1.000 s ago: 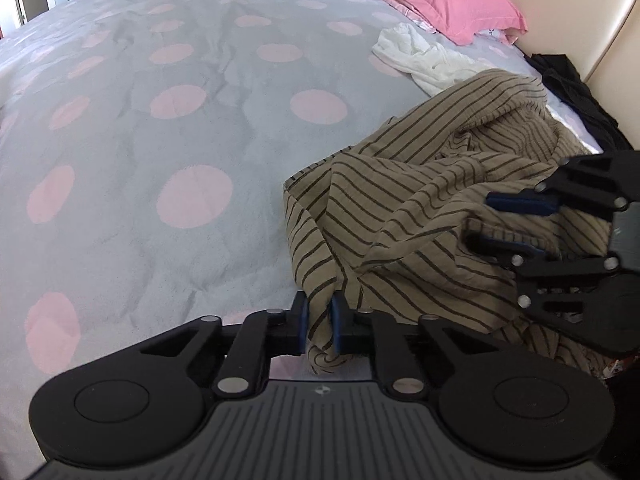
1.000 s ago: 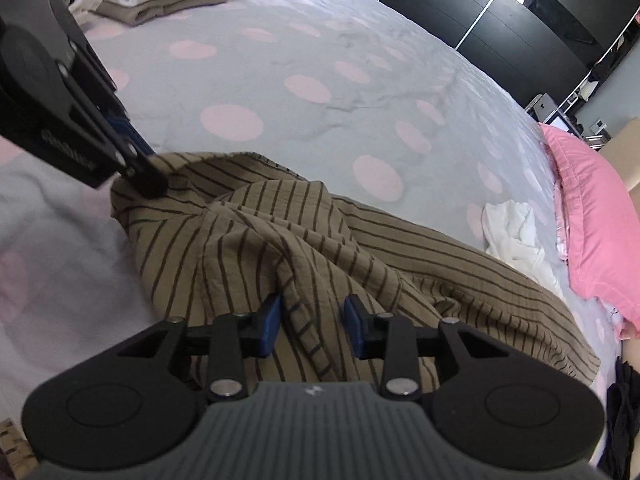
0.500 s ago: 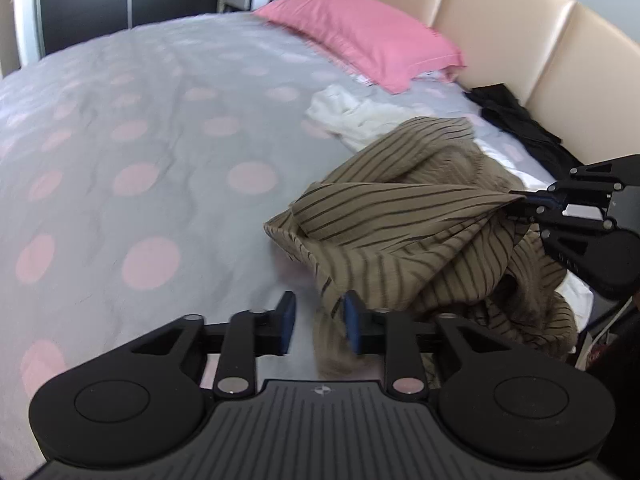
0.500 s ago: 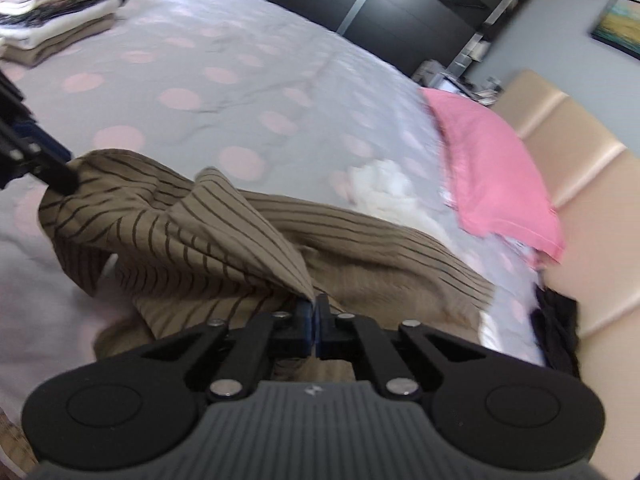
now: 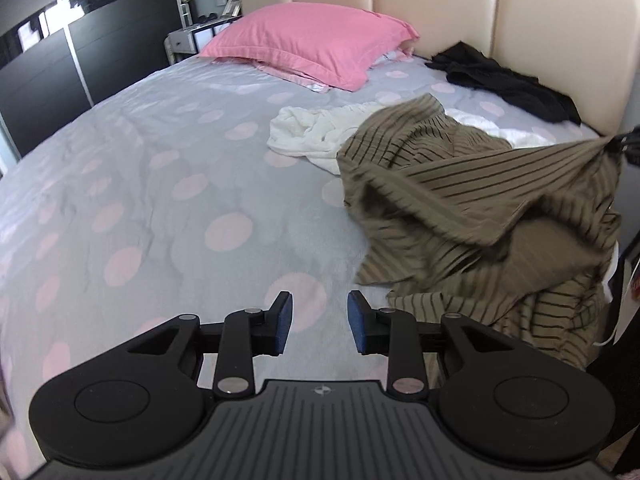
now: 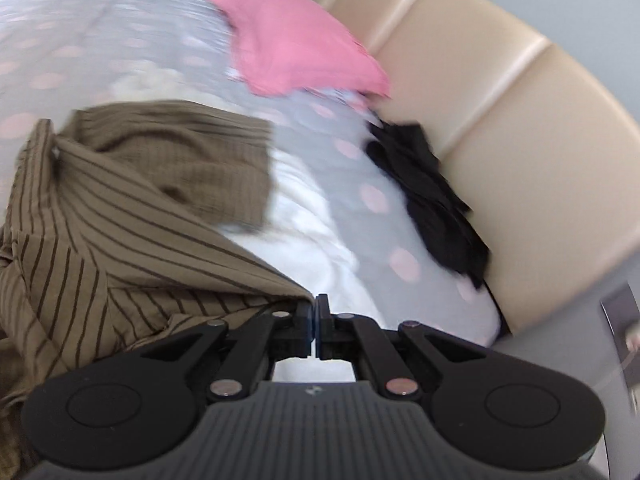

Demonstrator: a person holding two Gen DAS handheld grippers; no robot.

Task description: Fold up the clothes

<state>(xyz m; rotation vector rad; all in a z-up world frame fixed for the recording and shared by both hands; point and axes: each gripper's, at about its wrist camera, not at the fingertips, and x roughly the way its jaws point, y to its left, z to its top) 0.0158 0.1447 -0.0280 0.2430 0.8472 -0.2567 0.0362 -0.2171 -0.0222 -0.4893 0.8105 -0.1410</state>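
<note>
Left wrist view: the striped shirt [image 5: 472, 216] is seen heaped at the near right of the bed [image 5: 160, 200], beside the white garment [image 5: 312, 132] and well short of the pink pillow [image 5: 312, 46]; part of it hangs off the bed's edge. One corner is drawn up taut toward the right claw [image 5: 624, 144] at the frame's edge. The left claw [image 5: 316, 322] is spread over bare sheet, left of the shirt, with nothing between its pads.

In the right wrist view the right claw [image 6: 316, 326] is pressed together on an edge of the shirt, the cloth running away from the pinch in a tight ridge.

The shirt is judged light, thin and limp: it sags and bunches wherever it is not held, so one pinch only drags it. A hem or seam corner is the better hold, since doubled cloth slips less. A second such corner, along the loose edge nearest the left claw, is judged the place to be taken, so that the shirt can be stretched flat.
</note>
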